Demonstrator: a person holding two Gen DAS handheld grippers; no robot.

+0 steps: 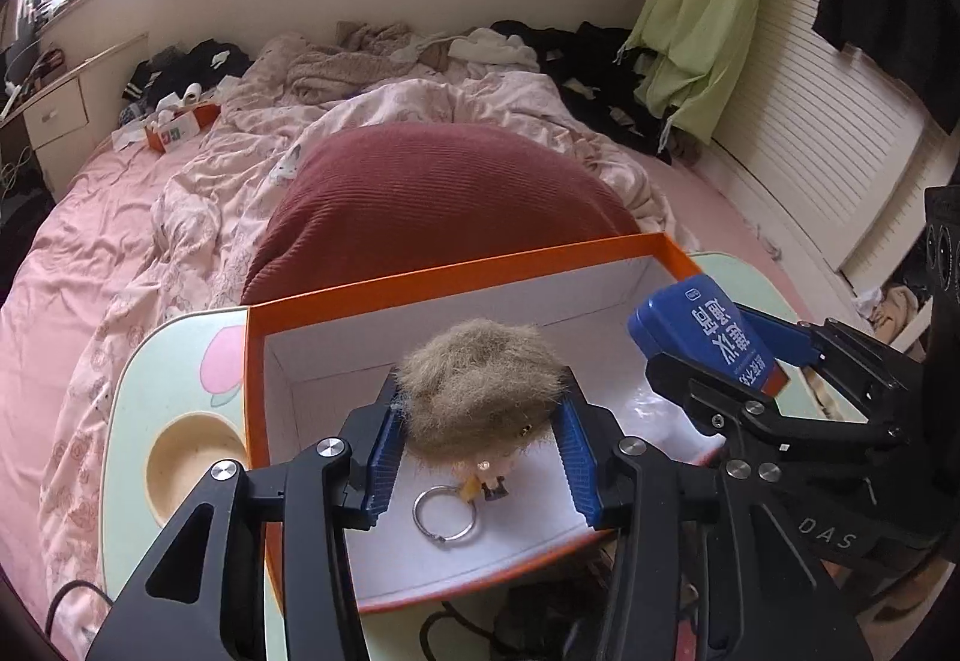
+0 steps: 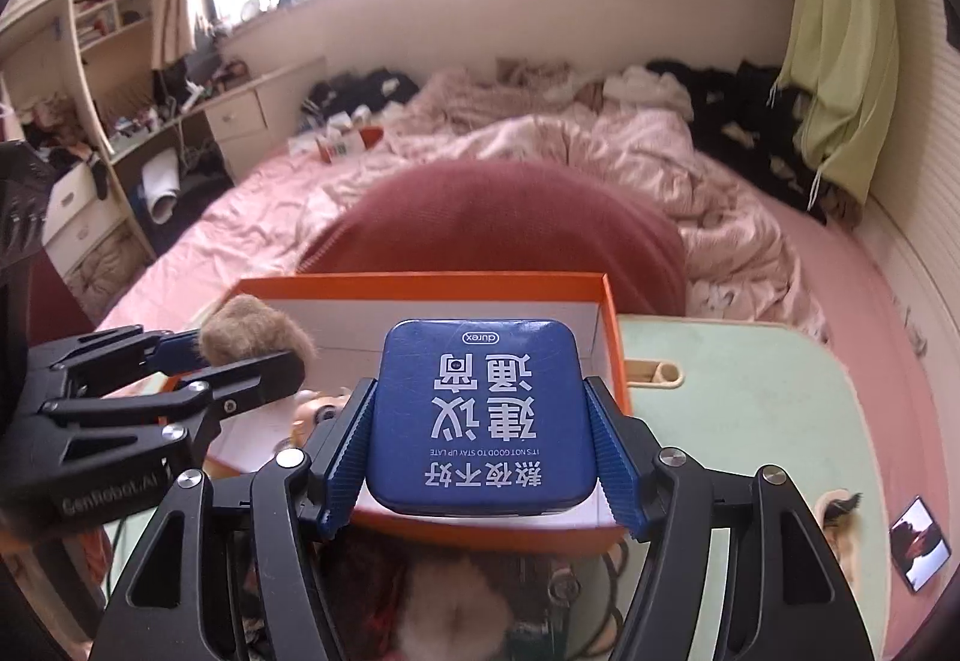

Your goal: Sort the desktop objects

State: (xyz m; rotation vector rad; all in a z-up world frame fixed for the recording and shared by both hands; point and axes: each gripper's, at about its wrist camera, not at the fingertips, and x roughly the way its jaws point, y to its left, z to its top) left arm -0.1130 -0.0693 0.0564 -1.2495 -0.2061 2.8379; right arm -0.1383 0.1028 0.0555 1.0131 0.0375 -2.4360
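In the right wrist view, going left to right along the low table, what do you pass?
Left hand-held gripper holding the furry keychain doll → blue tin in the right hand-held gripper → pale green table → small photo card.

Readable print on a tin and two grippers

The blue tin (image 2: 483, 415) carries, upside down, "durex", large white Chinese characters 建议通宵 and 熬夜不好, plus "IT'S NOT GOOD TO STAY UP LATE". The left gripper (image 2: 252, 355) body reads "GenRobot.AI"; the right gripper (image 1: 714, 355) body shows "DAS".
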